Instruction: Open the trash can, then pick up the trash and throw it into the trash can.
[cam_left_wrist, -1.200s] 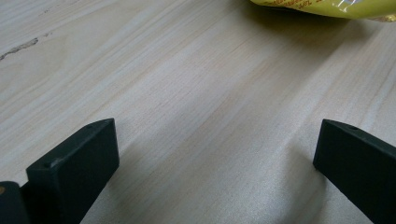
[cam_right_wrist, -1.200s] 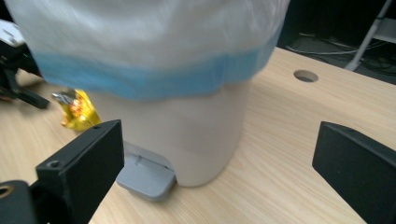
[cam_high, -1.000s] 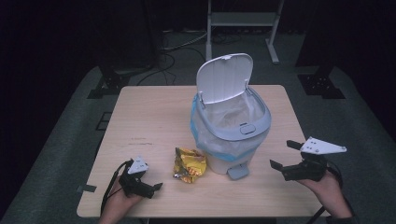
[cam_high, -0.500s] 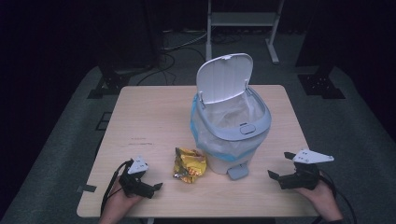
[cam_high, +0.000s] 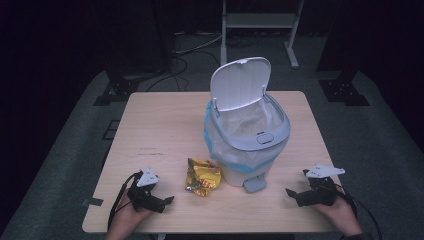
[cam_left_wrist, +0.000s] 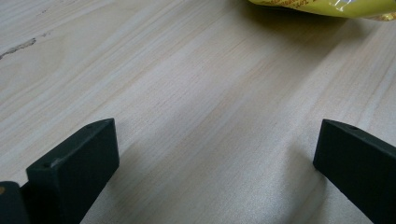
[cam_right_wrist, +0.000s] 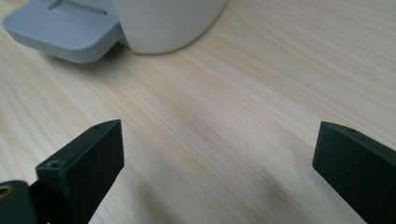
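A: What is different from one second before?

B: The right tongs came down and a little to the left. Now they rest low on the desk, near the front edge, right of the bin's pedal. The left tongs did not move; the bag and the bin also stayed.

A: Are the tongs holding something?

B: No. Both are wide apart, with only bare wood between the jaws.

A: Where is the bag?

B: It lies on the desk, just left of the bin, near the left tongs but not touching them.

A: How many things do you count?

B: One yellow bag, one white bin with its lid standing open and a liner inside, two tongs.

A: And the place?

B: A light wooden desk on grey carpet. The room behind is dark, with cables and a metal stand.
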